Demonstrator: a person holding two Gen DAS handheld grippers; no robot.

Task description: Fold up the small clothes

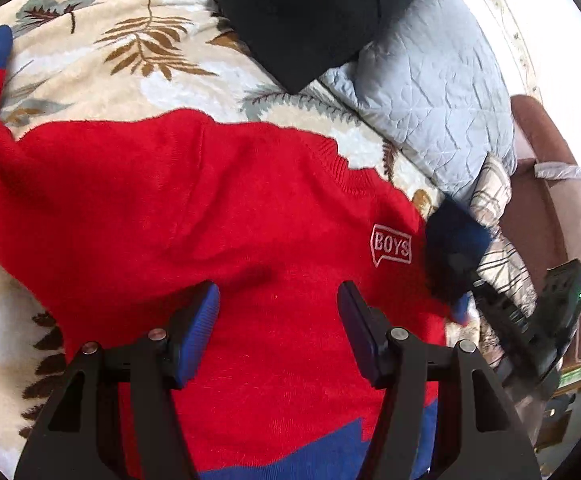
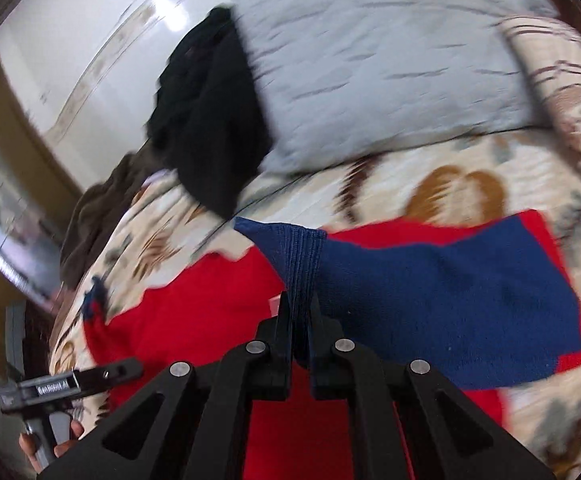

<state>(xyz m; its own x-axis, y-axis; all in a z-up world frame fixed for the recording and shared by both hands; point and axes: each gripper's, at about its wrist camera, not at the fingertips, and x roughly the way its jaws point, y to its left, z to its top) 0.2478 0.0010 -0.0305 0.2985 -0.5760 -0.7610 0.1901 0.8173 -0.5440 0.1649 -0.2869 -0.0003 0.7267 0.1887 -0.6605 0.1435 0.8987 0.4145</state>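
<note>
So the red knit sweater with blue cuffs (image 1: 210, 200) lies flat on the leaf-print bedspread (image 1: 90, 52). Left gripper (image 1: 278, 312) hovers over its chest, fingers apart, nothing between them. Right gripper (image 2: 300, 320) is clamped tight on the sweater's blue ribbed cuff (image 2: 300, 260).

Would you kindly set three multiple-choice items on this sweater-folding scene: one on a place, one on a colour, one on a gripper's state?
1. Where does the black garment lie?
A. partly on the grey pillow
B. on the sweater's chest
C. under the left gripper

2. What colour is the cuff in the right gripper?
A. red
B. dark blue
C. grey

3. How does the left gripper stand over the red sweater?
A. shut on the "BOYS" patch
B. shut on the hem
C. open, gripping nothing

Answers: 1 A, its edge overlaps the pillow; 2 B, ribbed blue knit sits between the shut jaws; 3 C, bare red knit shows between its pads.
</note>
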